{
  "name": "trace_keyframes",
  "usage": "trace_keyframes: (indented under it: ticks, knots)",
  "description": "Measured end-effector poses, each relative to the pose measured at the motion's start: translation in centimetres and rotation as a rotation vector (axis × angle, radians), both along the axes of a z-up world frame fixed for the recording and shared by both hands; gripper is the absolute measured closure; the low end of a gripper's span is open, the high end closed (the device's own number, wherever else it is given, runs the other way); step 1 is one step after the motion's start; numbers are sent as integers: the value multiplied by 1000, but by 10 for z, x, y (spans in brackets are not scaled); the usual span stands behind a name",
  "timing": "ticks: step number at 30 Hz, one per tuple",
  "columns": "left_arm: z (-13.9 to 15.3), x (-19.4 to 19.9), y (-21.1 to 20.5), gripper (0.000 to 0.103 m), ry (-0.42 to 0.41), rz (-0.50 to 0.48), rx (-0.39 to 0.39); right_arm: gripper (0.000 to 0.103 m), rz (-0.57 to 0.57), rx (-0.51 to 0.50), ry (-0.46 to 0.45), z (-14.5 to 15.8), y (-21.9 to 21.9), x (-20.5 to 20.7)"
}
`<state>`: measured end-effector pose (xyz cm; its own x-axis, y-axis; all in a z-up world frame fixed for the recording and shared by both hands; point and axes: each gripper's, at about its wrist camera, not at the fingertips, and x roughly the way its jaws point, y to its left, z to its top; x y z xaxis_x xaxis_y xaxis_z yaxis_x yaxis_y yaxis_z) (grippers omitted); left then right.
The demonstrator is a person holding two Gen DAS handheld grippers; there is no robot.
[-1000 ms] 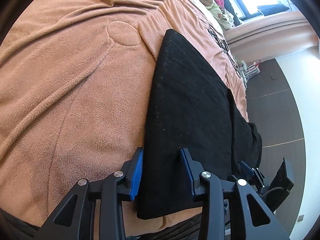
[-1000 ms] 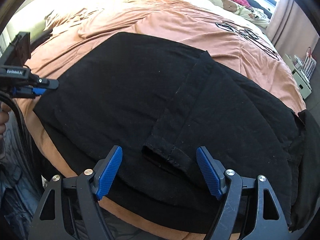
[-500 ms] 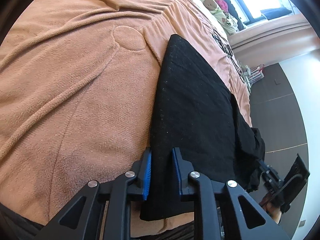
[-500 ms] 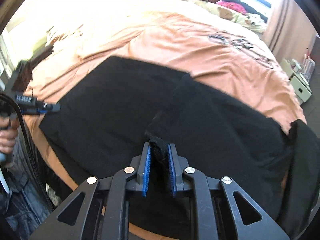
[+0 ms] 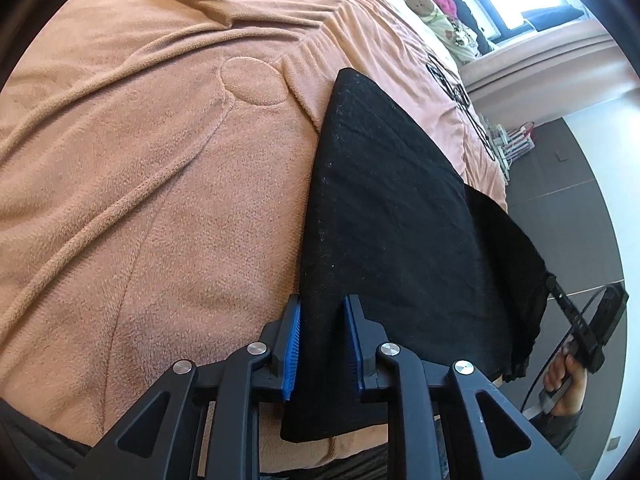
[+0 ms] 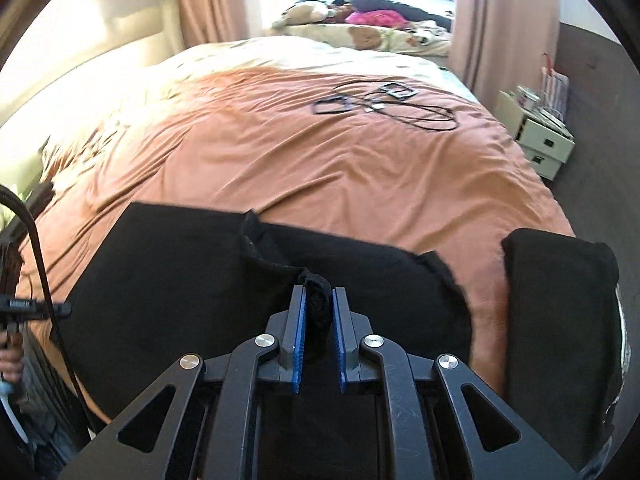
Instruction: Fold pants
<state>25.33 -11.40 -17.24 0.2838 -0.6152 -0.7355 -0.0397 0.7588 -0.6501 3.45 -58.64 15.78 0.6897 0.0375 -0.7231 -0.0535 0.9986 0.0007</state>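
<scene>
Black pants (image 5: pixel 384 208) lie flat on an orange blanket (image 5: pixel 140 160) near the bed's front edge. My left gripper (image 5: pixel 322 320) has the pants' near left edge between its blue pads; its jaws are opening slightly, with the cloth still filling the gap. In the right wrist view the pants (image 6: pixel 168 264) spread across the foreground. My right gripper (image 6: pixel 319 300) is closing on a bunched leg hem, lifted off the layer below. The left gripper (image 6: pixel 36 308) shows at that view's left edge.
Black cables and two small square frames (image 6: pixel 384 108) lie further up the blanket (image 6: pixel 320 160). A dark folded item (image 6: pixel 556 320) sits at the right bed edge. White bedside drawers (image 6: pixel 540 140) stand on the right, soft toys (image 6: pixel 360 36) by the window.
The right gripper shut on the leg hem and carried it up and across, folding the leg back. The left gripper narrowed onto the pants' edge and stayed in place.
</scene>
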Motion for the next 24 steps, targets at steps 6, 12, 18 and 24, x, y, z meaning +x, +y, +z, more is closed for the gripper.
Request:
trace_keyframes:
  ticks: [6, 12, 18, 24]
  knots:
    - [1, 5, -5, 73, 2, 2, 14, 94, -18, -10, -14, 7, -15, 14]
    - [6, 9, -7, 64, -14, 5, 32, 94, -44, -28, -27, 12, -32, 35]
    - [6, 16, -10, 63, -11, 10, 44, 93, -115, -22, -30, 15, -50, 58]
    - [7, 14, -10, 63, -16, 7, 51, 88, -163, 12, -25, 10, -57, 48]
